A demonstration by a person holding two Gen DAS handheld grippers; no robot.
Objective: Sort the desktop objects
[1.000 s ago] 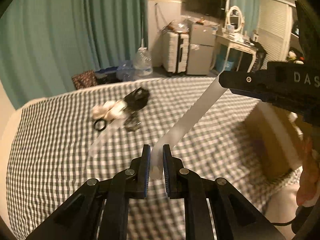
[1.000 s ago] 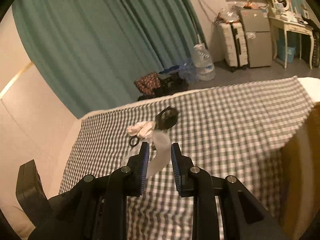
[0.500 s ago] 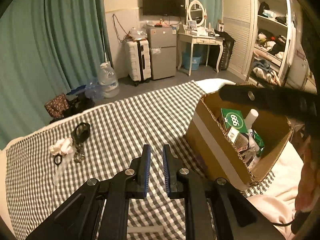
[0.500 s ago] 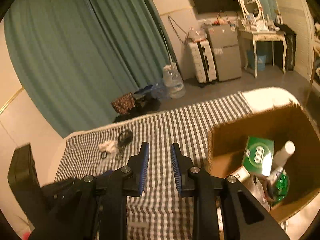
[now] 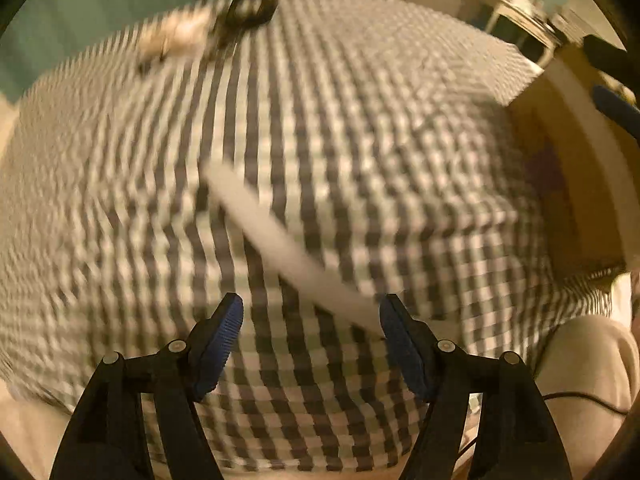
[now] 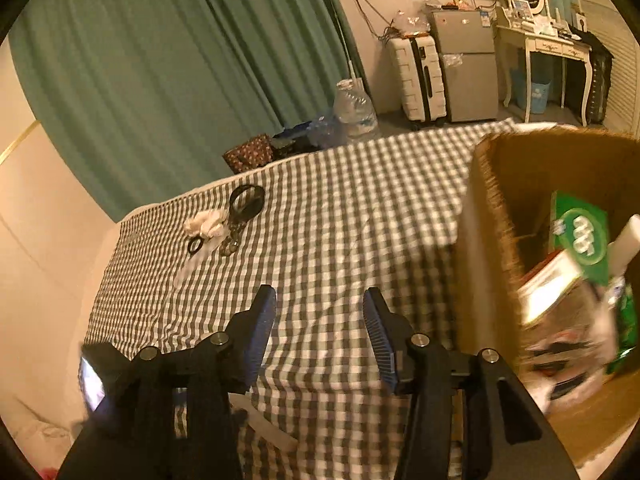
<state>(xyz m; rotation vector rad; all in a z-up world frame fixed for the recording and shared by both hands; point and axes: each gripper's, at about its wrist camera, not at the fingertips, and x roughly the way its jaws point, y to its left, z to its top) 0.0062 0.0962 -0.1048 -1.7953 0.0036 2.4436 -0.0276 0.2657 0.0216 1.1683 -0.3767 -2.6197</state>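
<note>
Both jaws opening and empty: left hand-held gripper (image 5: pixel 311 320) over the white strip (image 5: pixel 280 246); right hand-held gripper (image 6: pixel 320 312) beside the cardboard box (image 6: pixel 492 216), seemingly the sorting bin.

Green curtain (image 6: pixel 180 60), suitcase (image 6: pixel 420 76), fridge (image 6: pixel 468 68), vanity (image 6: pixel 548 40).

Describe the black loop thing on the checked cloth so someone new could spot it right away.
Find the green-checked cloth and follow it to the far corner by the teal curtain. The black loop lies there, just beyond a white scrunchie; it is the largest dark ring in that cluster.
</note>
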